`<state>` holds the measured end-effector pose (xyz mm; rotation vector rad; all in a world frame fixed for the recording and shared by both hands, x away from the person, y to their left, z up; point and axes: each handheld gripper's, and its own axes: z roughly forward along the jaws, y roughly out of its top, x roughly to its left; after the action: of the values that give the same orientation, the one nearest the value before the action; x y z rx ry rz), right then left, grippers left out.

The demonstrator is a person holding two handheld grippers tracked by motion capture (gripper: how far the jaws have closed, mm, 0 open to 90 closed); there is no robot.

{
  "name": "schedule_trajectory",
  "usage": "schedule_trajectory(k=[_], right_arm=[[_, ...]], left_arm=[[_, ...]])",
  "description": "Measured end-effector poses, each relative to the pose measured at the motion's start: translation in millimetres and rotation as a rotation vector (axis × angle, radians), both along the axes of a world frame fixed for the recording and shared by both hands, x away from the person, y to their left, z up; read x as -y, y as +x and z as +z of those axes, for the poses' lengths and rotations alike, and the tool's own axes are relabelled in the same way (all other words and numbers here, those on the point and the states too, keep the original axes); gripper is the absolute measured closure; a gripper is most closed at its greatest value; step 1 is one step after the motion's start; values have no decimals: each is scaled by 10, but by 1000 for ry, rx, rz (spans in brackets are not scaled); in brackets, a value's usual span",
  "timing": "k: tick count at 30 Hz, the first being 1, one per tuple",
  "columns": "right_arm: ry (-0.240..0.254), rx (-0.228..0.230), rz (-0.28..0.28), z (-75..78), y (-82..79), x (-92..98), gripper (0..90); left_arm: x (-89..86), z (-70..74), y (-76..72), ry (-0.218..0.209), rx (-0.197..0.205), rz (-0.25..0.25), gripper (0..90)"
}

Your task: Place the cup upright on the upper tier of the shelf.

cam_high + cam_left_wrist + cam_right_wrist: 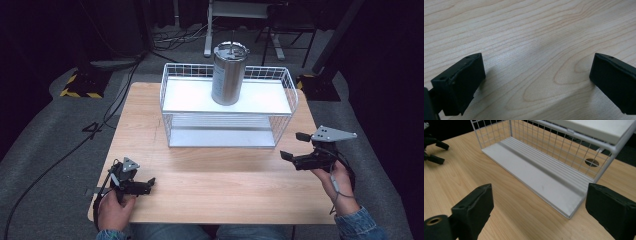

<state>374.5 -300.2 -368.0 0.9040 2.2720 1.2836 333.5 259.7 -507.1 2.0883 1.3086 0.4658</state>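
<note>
Wooden table point(210, 190) on grey floor point(45, 145), dark surroundings. White wire rack point(227, 107) at the far centre; steel canister point(229, 74) upright on its top shelf. Bare wood spans the near half. Left gripper point(145, 186) near the front-left edge, right gripper point(295, 146) beside the rack's right end; both jaws wide, empty.

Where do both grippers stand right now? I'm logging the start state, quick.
Left gripper: open, jaws wide apart, holding nothing.
Right gripper: open, holding nothing.
</note>
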Motion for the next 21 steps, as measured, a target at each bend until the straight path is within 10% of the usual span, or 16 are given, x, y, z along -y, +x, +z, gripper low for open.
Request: schedule_trajectory(k=[21], right_arm=[[-87,-169,-44,-714,25,52,157]], left_arm=[[1,-1,0,-1,1,1,5]])
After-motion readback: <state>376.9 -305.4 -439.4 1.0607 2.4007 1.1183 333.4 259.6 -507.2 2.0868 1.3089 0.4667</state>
